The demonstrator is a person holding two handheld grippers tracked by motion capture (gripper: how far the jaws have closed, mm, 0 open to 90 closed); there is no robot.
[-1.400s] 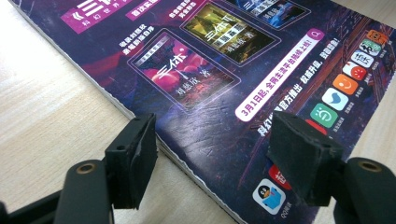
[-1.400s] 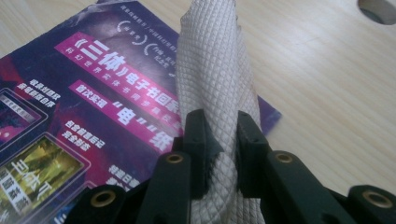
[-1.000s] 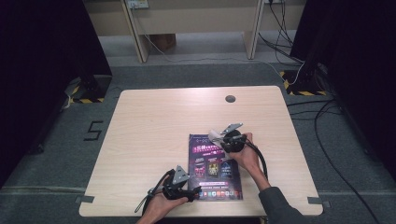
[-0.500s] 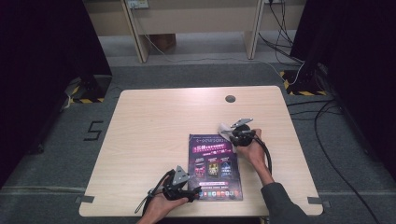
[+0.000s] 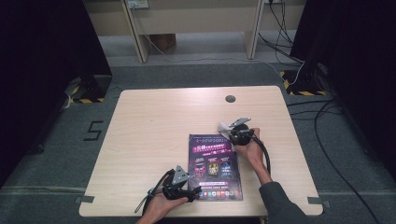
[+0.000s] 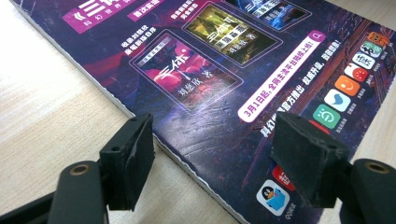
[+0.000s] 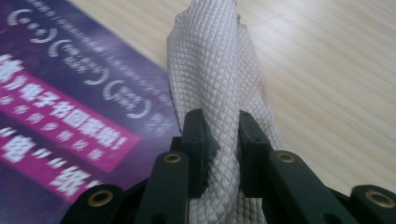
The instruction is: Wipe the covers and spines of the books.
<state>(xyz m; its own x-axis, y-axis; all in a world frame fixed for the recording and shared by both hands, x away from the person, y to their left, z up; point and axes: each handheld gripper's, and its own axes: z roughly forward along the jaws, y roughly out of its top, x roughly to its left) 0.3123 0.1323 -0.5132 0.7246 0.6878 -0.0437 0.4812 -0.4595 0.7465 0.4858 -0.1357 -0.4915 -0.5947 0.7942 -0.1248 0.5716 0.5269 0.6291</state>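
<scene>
Left gripper (image 5: 189,190) at near-left corner of magazine (image 5: 215,168), jaws wide apart astride its edge, just opened further, pads not pressing. Magazine flat on table (image 5: 154,130), near-centre. Right gripper (image 5: 229,128) at magazine's far-right corner, jaws clamped on white cloth (image 7: 215,88).

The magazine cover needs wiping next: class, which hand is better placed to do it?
Probably the right. Its tongs grip the white cloth at the magazine's top corner, while the left tongs stand open, empty, at its lower edge.
</scene>
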